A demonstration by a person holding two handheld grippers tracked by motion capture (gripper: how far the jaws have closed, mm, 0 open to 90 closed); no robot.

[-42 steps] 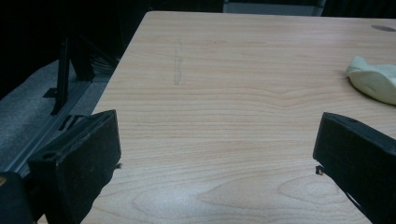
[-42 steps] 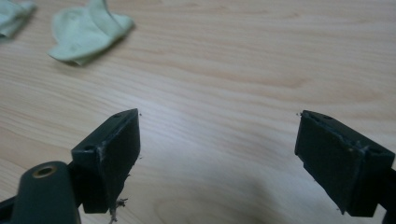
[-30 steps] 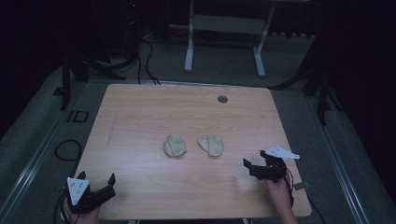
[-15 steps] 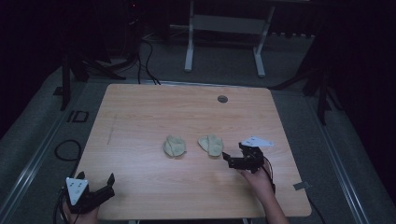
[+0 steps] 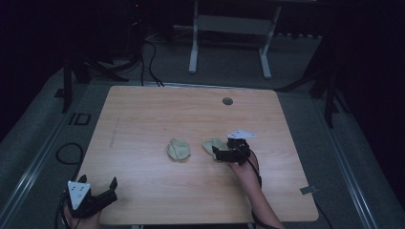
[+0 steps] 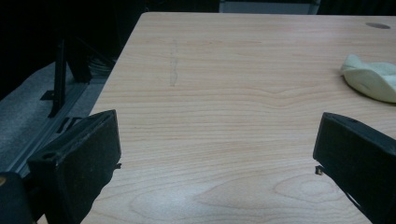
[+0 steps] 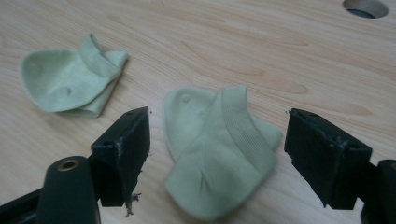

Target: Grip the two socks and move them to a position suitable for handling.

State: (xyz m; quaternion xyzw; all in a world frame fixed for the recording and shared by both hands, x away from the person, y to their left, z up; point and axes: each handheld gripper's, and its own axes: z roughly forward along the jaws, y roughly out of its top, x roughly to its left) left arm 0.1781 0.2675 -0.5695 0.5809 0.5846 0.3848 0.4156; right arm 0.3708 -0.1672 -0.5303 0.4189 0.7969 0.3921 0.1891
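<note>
1. Carrying everything is the wooden tabletop (image 5: 143,124), bare apart from two pale green socks near its middle and a round cable hole (image 5: 228,101) close to its far edge.
2. Reaching in from the near edge, the right gripper (image 5: 217,153) hangs just over the right-hand sock (image 5: 211,144); in the right gripper view its jaws stand wide apart on either side of that sock (image 7: 217,154), not yet touching it, so I judge the grasp is about to begin and nothing has been picked up.
3. Waiting at the near left corner, the left gripper (image 5: 112,188) sits well apart from both socks, its jaws spread wide with nothing between them; the left gripper view shows bare wood ahead and a bit of the left-hand sock (image 6: 371,79) off to one side.
4. Lying near the middle of the tabletop, the left-hand sock (image 5: 178,149) is crumpled and folded over itself, untouched, near its partner but apart from it.
5. Judging progress: both socks lie loose and unpaired, so essentially all the handling is left, starting with closing on the right-hand sock's ribbed cuff (image 7: 243,126).
</note>
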